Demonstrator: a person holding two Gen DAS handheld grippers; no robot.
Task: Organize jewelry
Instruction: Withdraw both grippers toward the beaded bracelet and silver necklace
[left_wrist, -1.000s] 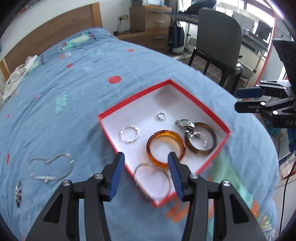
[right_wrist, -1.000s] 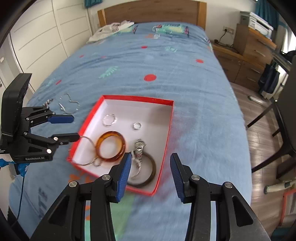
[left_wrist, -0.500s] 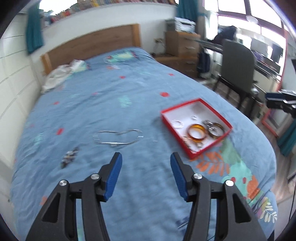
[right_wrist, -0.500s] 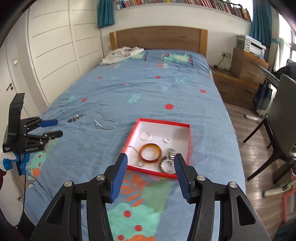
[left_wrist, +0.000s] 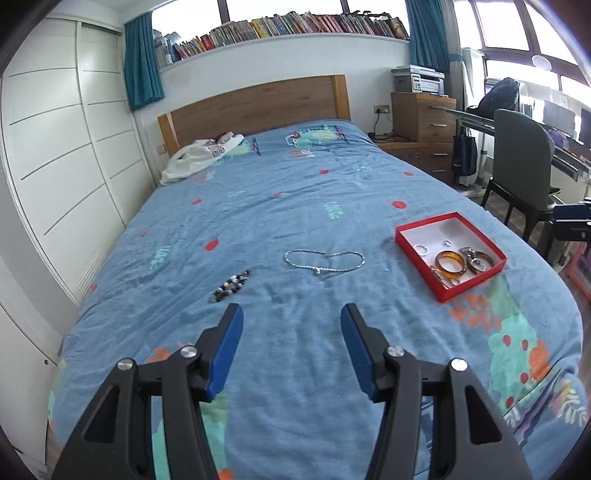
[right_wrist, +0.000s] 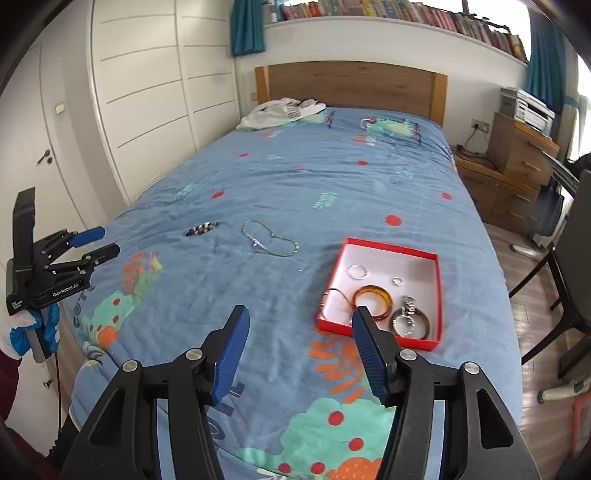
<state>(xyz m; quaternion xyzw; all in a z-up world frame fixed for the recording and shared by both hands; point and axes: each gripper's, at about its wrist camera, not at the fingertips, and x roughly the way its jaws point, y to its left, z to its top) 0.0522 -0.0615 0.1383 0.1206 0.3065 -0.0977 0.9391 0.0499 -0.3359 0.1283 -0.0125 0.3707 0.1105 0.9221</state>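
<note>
A red box with a white inside (left_wrist: 410, 229) (right_wrist: 439, 295) lies on the blue bedspread and holds an amber bangle (left_wrist: 450, 262) (right_wrist: 373, 295), a dark bangle (left_wrist: 482, 260) (right_wrist: 412, 325), rings and a thin hoop. A silver necklace (left_wrist: 323, 261) (right_wrist: 269, 240) and a beaded bracelet (left_wrist: 231, 286) (right_wrist: 203, 228) lie on the bedspread left of the box. My left gripper (left_wrist: 291, 317) is open and empty, held back above the bed's foot; it also shows in the right wrist view (right_wrist: 98, 242). My right gripper (right_wrist: 299, 317) is open and empty near the box's front edge.
The bed (left_wrist: 258, 206) has a wooden headboard (left_wrist: 255, 107) and white clothing (left_wrist: 199, 158) at its head. A white wardrobe (left_wrist: 62, 166) stands left. A dresser (left_wrist: 421, 118), a chair (left_wrist: 521, 173) and a desk stand right of the bed.
Both grippers have pulled back and up from the box to the foot of the bed, still open and empty. The jewelry has not moved.
</note>
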